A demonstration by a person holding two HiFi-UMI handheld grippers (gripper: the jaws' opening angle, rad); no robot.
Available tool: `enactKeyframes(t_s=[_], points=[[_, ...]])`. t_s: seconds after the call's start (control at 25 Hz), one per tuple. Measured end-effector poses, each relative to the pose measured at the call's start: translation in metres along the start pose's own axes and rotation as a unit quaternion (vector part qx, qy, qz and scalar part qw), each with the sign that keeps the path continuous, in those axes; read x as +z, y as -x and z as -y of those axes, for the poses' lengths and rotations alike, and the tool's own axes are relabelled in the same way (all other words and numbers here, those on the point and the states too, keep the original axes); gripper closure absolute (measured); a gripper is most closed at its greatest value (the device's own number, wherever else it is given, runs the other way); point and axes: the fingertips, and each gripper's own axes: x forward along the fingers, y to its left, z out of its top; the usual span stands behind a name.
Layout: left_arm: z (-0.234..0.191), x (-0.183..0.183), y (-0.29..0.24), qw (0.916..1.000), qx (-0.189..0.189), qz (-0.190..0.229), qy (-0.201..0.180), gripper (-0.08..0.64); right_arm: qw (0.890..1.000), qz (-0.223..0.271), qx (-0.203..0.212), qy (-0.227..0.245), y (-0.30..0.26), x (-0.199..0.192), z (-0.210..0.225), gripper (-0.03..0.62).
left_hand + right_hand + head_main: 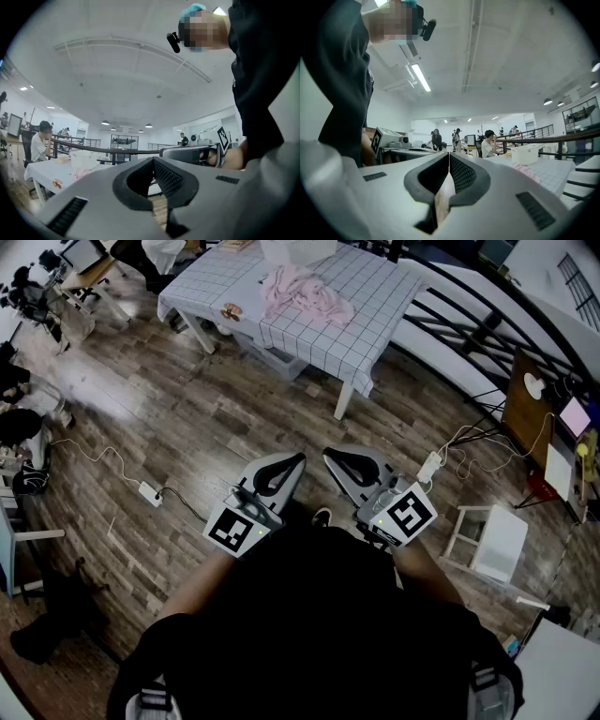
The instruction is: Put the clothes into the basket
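Pink clothes (305,292) lie crumpled on a table with a white checked cloth (370,287), far ahead of me. A white basket (298,249) stands just behind them at the table's back edge. Both grippers are held close to my body over the wooden floor, well short of the table. My left gripper (296,462) is shut and empty, and so is my right gripper (329,455). In the right gripper view the shut jaws (449,155) point toward the basket (527,153) and clothes (530,171). From the left gripper (152,160), the basket (84,159) shows at lower left.
A white stool (492,540) stands on the floor to my right. A power strip with cables (150,491) lies to the left. A black railing (469,315) runs behind the table. A plastic box (277,357) sits under it. A seated person (490,143) is near the table.
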Motion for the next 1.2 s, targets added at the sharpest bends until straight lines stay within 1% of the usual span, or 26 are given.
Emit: enactKeyframes(t_s=[0.36, 0.72, 0.92, 1.2], points=[[-0.014, -0.001, -0.006, 1.0000, -0.005, 0.002, 0.002, 0.557, 1.000, -0.005, -0.007, 0.003, -0.008, -0.007, 0.004, 0.574], [-0.033, 0.000, -0.008, 0.9999, -0.012, 0.002, 0.008, 0.557, 1.000, -0.006, -0.024, -0.003, -0.024, -0.008, 0.012, 0.574], [-0.058, 0.004, -0.017, 0.9998, -0.017, 0.005, 0.013, 0.557, 0.999, -0.009, -0.032, -0.013, -0.042, -0.009, 0.030, 0.575], [-0.100, 0.014, -0.029, 0.9996, -0.024, 0.011, 0.011, 0.557, 0.999, -0.023, -0.021, -0.009, -0.078, -0.008, 0.051, 0.575]])
